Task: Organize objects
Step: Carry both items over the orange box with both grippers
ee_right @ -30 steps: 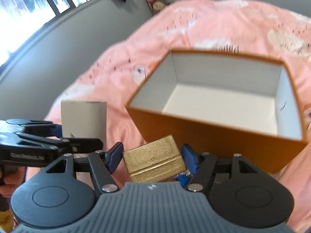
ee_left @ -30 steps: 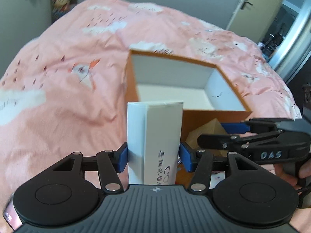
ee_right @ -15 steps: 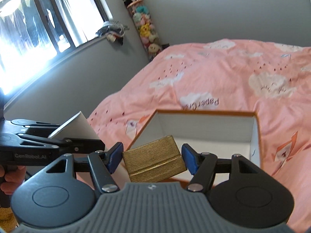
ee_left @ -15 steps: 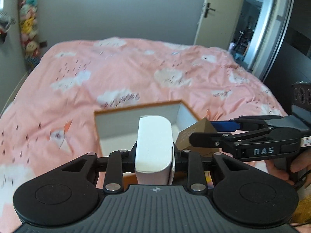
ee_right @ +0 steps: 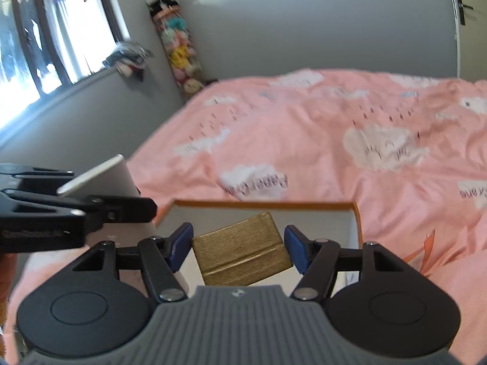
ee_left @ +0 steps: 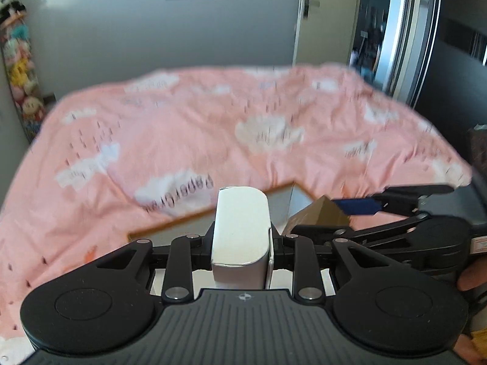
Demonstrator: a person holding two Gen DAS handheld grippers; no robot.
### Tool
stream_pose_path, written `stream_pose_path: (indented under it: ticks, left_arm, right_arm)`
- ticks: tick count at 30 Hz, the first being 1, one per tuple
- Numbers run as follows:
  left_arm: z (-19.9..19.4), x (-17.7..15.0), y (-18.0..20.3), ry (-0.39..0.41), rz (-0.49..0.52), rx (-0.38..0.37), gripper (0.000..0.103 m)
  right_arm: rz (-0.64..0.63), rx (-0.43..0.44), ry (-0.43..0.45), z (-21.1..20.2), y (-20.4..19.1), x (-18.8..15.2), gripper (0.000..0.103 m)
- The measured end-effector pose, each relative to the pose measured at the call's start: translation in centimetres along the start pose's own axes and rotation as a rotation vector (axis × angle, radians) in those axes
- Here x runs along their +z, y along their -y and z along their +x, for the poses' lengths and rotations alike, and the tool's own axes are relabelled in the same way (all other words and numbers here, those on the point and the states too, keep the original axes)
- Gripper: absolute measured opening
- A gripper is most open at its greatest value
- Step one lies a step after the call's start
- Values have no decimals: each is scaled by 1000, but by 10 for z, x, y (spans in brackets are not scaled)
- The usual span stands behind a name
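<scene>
My left gripper (ee_left: 242, 245) is shut on a tall white carton (ee_left: 240, 231) and holds it over the near edge of the open orange box (ee_left: 182, 217). My right gripper (ee_right: 239, 251) is shut on a small gold box (ee_right: 240, 249) above the same orange box (ee_right: 261, 204), whose white inside shows below it. Each gripper shows in the other's view: the right one (ee_left: 356, 208) with the gold box (ee_left: 319, 213) to my right, the left one (ee_right: 100, 210) with the white carton (ee_right: 103, 178) to my left. The box floor is hidden.
The orange box lies on a bed with a pink cloud-print cover (ee_left: 197, 127). A hanging column of soft toys (ee_right: 179, 48) stands in the far corner by a window (ee_right: 36, 36). A door (ee_left: 325, 18) is at the far right.
Both grippers have tilted up and moved forward over the orange box. The box now sits low in both views, and the far wall and door have come into sight.
</scene>
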State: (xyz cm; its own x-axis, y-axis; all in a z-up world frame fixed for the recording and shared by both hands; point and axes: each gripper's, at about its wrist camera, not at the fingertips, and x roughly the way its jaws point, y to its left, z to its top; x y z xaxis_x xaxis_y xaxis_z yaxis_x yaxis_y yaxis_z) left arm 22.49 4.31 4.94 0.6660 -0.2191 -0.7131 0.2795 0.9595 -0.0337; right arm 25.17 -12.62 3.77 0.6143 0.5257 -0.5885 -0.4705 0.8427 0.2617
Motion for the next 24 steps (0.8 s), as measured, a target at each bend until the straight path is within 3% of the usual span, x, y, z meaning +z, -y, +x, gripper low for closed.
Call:
stream_pose_path:
  ticks: [12,15,19,24]
  left_arm:
    - [91,-21,-38,-332,12,-215,32]
    - [105,-15,-46,-370,13,-262,32]
    - [124,-5,-57,-400,22,-278,35]
    - [155,1,-72,-424,-23,-222,40]
  right_arm:
    - [28,11,-194,70,27,-23,67]
    - [27,5,-214,78,28,-23,67]
    - [35,-1,-235,87,31,-23,67]
    - [44,2,-267,99,33,-22,67]
